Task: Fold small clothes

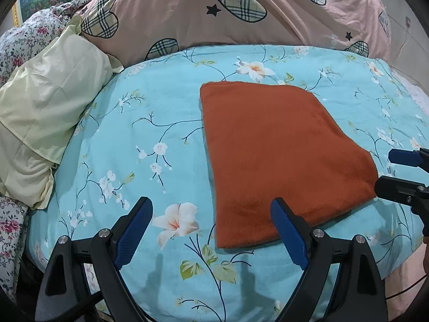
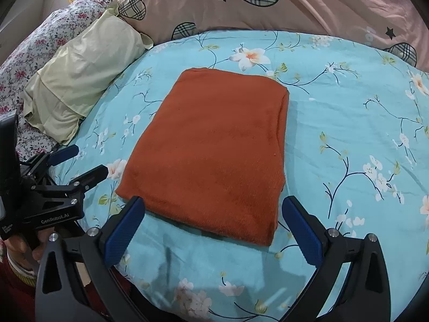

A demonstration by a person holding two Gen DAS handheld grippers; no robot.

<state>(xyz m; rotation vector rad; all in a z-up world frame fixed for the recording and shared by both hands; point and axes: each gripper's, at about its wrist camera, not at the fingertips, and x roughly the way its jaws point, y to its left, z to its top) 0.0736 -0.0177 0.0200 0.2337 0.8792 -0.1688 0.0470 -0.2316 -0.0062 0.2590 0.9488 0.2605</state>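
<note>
Two grippers are hovering spread wide and empty over the near edge of the bed, whose blue floral sheet (image 1: 161, 107) is carrying the rust-orange garment (image 1: 281, 147), already lying as a flat, thick rectangle with stacked layers showing along one side. Going left to right: the left gripper (image 1: 211, 230) is sitting at the garment's near left corner, its fingers (image 1: 134, 236) released, while the right gripper (image 2: 213, 228) is straddling the near edge. Judging by this, another halving fold is probably next; pinching every layer at both near corners together should keep the stack aligned. A yellow pillow (image 1: 45, 112) is lying at the left and a pink quilt (image 1: 241, 13) behind, both well apart from the garment.
</note>
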